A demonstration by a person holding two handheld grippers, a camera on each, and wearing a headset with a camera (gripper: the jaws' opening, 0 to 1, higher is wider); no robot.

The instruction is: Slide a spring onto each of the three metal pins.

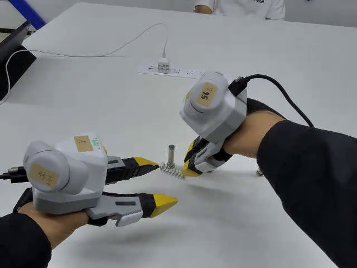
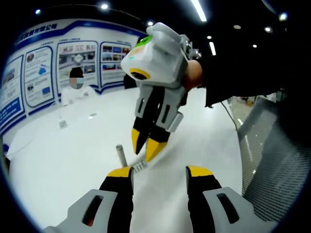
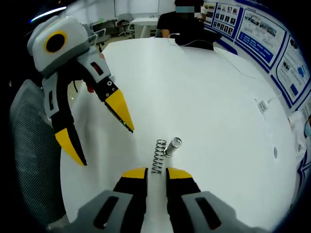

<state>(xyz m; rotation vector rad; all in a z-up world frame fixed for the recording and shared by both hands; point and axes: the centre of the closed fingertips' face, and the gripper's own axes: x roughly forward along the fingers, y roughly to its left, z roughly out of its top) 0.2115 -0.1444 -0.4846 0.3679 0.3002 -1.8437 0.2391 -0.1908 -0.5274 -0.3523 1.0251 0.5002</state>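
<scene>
One short metal pin [image 1: 171, 154] stands upright on the white table [image 1: 111, 106]. A small spring [image 1: 172, 170] lies tilted against the pin's base. My right gripper [image 1: 188, 169] reaches down from the right, its jaws nearly together around the spring's near end. In the right gripper view the spring [image 3: 158, 153] runs from between my right gripper's [image 3: 156, 174] tips up to the pin [image 3: 172, 145]. My left gripper [image 1: 156, 183] hovers open and holds nothing, a little to the left of the pin. In the left gripper view, the left gripper [image 2: 159, 171] faces the right gripper [image 2: 146, 148], the pin [image 2: 120, 154] and the spring [image 2: 140, 166].
A white power strip [image 1: 167, 69] with a plug and cable lies further back on the table. A person [image 1: 240, 6] sits at the far side. A dark object [image 1: 11, 50] juts in at the left edge. A small metal piece [image 1: 259, 172] peeks out beside my right sleeve.
</scene>
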